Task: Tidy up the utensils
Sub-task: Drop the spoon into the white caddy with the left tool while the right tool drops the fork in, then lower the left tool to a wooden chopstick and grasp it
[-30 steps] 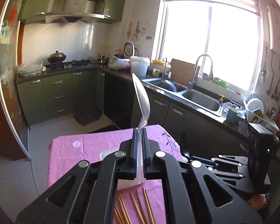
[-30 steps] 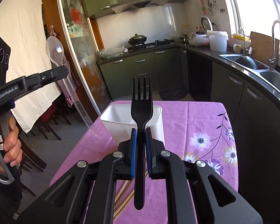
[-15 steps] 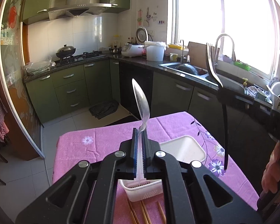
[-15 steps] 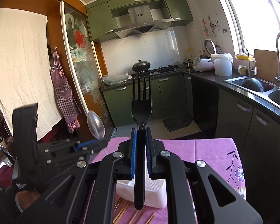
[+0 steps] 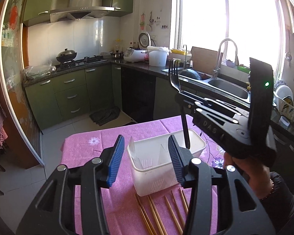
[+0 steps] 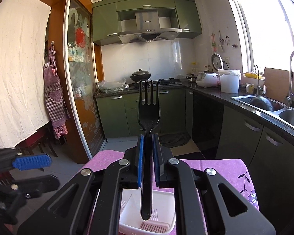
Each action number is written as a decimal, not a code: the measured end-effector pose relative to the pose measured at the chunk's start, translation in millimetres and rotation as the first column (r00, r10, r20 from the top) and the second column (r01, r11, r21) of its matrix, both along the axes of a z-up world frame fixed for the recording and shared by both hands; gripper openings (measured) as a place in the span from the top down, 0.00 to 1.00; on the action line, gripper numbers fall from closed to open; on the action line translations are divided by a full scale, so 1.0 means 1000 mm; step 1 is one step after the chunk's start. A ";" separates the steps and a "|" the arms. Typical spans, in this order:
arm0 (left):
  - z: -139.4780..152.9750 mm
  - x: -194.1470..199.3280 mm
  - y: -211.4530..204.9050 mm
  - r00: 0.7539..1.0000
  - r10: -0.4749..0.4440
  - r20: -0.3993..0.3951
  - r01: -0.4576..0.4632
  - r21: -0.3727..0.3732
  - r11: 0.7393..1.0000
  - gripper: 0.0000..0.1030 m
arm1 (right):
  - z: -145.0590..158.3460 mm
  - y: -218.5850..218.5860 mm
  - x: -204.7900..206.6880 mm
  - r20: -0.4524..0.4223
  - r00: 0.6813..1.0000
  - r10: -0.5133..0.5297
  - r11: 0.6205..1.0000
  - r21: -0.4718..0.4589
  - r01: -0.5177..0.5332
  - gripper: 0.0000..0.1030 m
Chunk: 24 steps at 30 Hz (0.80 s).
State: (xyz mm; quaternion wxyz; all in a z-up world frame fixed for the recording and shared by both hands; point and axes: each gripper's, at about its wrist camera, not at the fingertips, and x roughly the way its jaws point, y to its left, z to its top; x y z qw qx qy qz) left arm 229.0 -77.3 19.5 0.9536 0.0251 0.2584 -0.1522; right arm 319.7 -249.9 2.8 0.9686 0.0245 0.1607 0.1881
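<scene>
Utensil sort partway: fork next, chopsticks untouched

Left hand-held gripper [image 5: 146,159] jaws opening, nothing between the pads; a clear utensil appears to lean in the near compartment of the white caddy [image 5: 198,144], hard to tell; right hand-held gripper [image 6: 147,161] clenched on the black fork [image 6: 148,109], handle tip just over the caddy; chopsticks [image 5: 158,213] lie on the pink-clothed counter [image 5: 84,148] at 6 o'clock of the caddy; readable: "DAS" on right gripper body, hood badge illegible.
</scene>
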 end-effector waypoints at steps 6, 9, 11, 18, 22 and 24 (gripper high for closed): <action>0.002 -0.029 0.011 1.000 -0.006 -0.017 0.006 -0.015 1.000 0.56 | -0.026 0.002 -0.014 -0.019 1.000 -0.017 0.999 -0.030 0.017 0.90; 0.000 -0.034 0.017 1.000 0.005 -0.028 -0.005 -0.015 1.000 0.56 | -0.034 -0.002 -0.024 -0.031 0.999 -0.025 0.999 -0.031 0.024 0.90; -0.002 -0.036 0.020 0.999 0.012 -0.043 -0.013 -0.012 1.000 0.56 | -0.038 -0.008 -0.033 -0.037 0.999 -0.029 0.999 -0.030 0.028 0.90; -0.014 -0.037 0.024 0.993 0.017 -0.113 -0.019 -0.016 1.000 0.56 | -0.028 -0.026 -0.066 -0.013 0.999 -0.035 0.999 -0.026 0.035 0.83; -0.025 -0.039 0.023 0.987 0.027 -0.160 -0.027 0.000 1.000 0.56 | -0.019 -0.047 -0.094 -0.022 0.999 -0.045 0.999 -0.023 0.045 0.83; -0.035 -0.035 0.022 0.977 0.031 -0.210 -0.030 0.006 1.000 0.56 | -0.021 -0.056 -0.105 -0.060 0.996 -0.059 0.997 -0.046 0.056 0.82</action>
